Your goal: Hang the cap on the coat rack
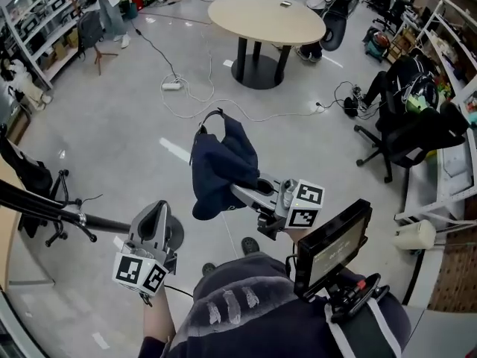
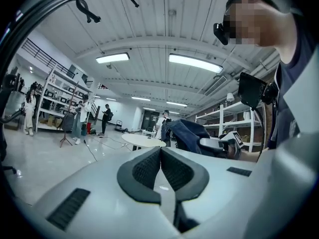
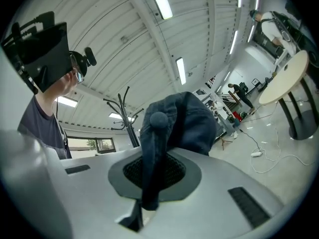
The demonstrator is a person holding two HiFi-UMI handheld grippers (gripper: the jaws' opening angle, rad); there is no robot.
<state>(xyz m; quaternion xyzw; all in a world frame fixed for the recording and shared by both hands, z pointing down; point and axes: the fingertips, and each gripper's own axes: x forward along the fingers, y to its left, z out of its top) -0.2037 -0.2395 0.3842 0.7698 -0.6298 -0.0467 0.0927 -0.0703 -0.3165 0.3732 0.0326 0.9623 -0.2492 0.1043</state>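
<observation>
Head view, cap: a dark blue fabric cap (image 1: 222, 166) hangs bunched and drooping above the grey floor, carried at the tip of the right gripper (image 1: 240, 192).
Head view, other claw: the left gripper (image 1: 159, 213) is held low at the person's left, apart from the cap, above a dark round disc (image 1: 179, 233) on the floor.
Head view, rack: the pole of a black metal coat rack (image 1: 45, 208) runs in from the left edge toward that disc. Its top is cut off by the frame.
Head view, room: a round beige table on a black pedestal (image 1: 266, 17) stands well beyond the cap. A white power strip (image 1: 172, 86) lies among cables on the floor, and a black office chair (image 1: 406, 136) sits at right.
Left gripper view, claw: the 2 dark pads meet at their tips with nothing between them, so the gripper is closed and empty.
Left gripper view, only here: the rack's curved black hooks (image 2: 87, 11) arch overhead. Several people (image 2: 77, 118) stand near white shelving (image 2: 55, 103) at far left. The cap shows at right, just past the table.
Right gripper view, claw: the 2 pads are clamped on a fold of the cap, whose crown rises above them with its round top button (image 3: 159, 119) facing the lens.
Right gripper view, only here: the rack stands upright to the left behind the cap, hooks spread, not touching it.
</observation>
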